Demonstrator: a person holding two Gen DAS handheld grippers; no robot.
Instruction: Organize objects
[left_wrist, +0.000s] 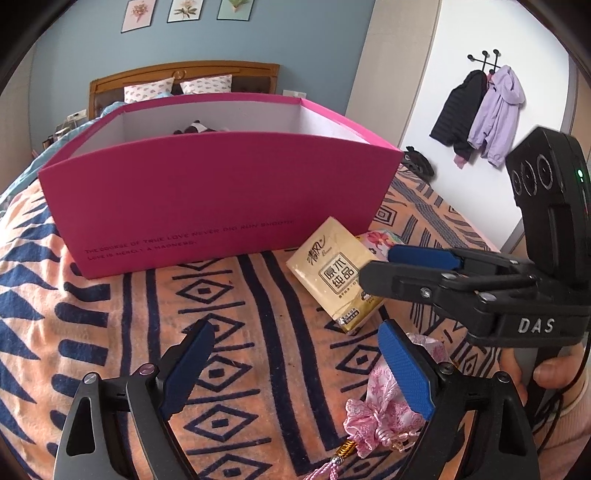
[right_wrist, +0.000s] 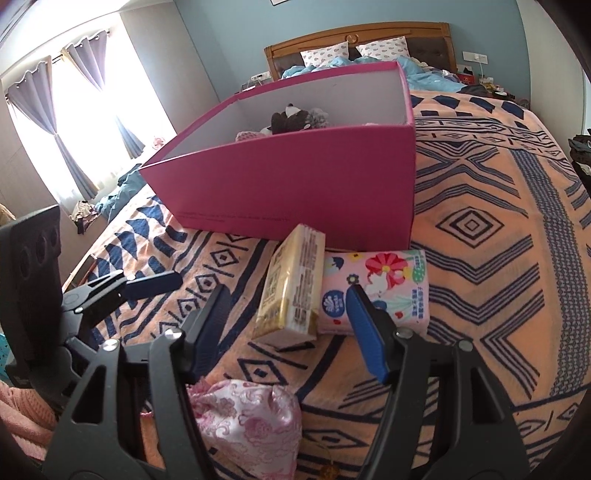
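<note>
A yellow tissue pack leans on its edge against a floral tissue pack, both in front of the pink box on the bed. My right gripper is open around the yellow pack, with a gap on each side. From the left wrist its fingers straddle the yellow pack. My left gripper hangs open over bare blanket. A pink satin pouch with a tassel lies just outside its right finger. A plush toy sits inside the box.
The patterned orange and blue blanket covers the bed. Pillows and a wooden headboard are beyond the box. Coats hang on the wall at right. A hand holds the right gripper's handle.
</note>
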